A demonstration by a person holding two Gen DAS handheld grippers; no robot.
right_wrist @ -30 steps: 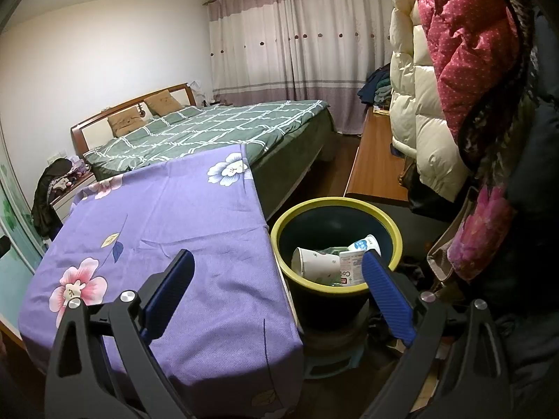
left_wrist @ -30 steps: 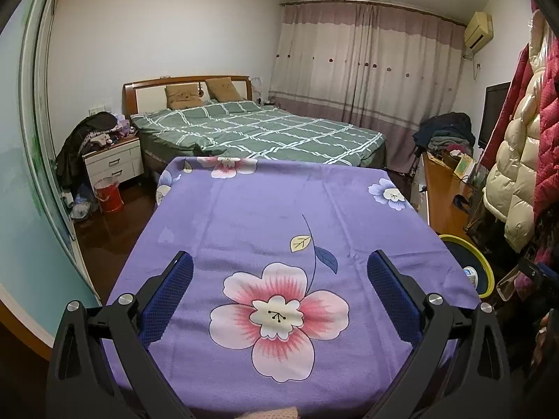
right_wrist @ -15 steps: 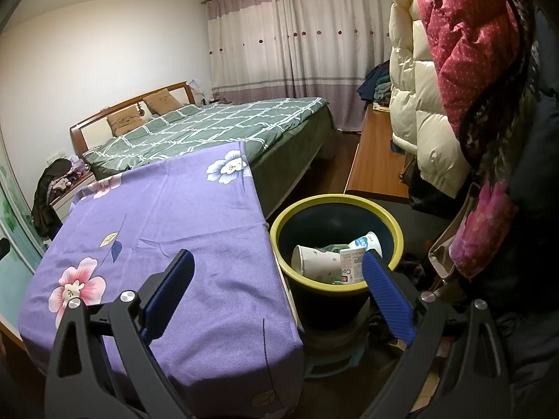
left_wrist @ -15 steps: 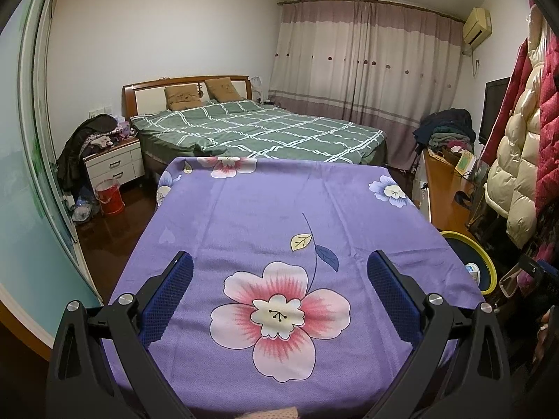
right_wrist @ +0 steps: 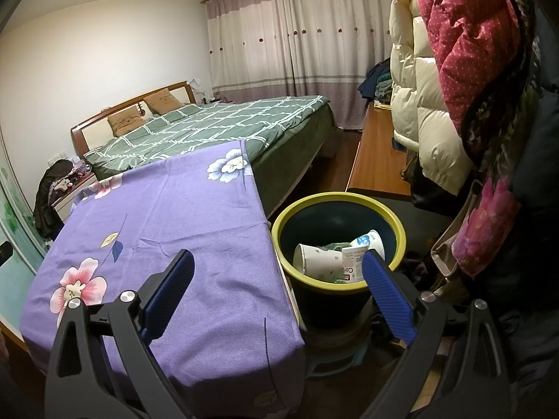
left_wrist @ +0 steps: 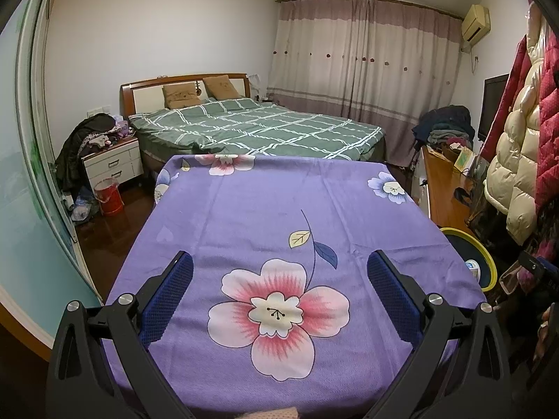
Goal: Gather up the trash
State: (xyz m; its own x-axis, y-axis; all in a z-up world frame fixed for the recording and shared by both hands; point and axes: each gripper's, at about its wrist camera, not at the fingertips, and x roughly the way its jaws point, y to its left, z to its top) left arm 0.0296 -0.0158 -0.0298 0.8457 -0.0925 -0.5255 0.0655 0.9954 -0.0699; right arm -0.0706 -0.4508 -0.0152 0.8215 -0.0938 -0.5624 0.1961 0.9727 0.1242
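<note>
Lying in the dark round bin with the yellow-green rim (right_wrist: 398, 223), just beside the table's purple flowered cloth (right_wrist: 195, 230), the crumpled white paper cups (right_wrist: 318, 260) are looking light and crushable; pinching a rim seems best. Both the left gripper (left_wrist: 279, 300) and right gripper (right_wrist: 277, 296) are hovering level, spread wide, empty.

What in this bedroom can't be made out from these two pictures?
- Bottom of the trash bin, right wrist view: hidden under the paper cup and carton.
- Most of the bin, left wrist view: cut off behind the purple floral cloth.
- Carton's label: partly hidden by the right hand-held gripper.
- Pinkish thing at the left wrist view's bottom edge: cropped, unidentifiable.
</note>
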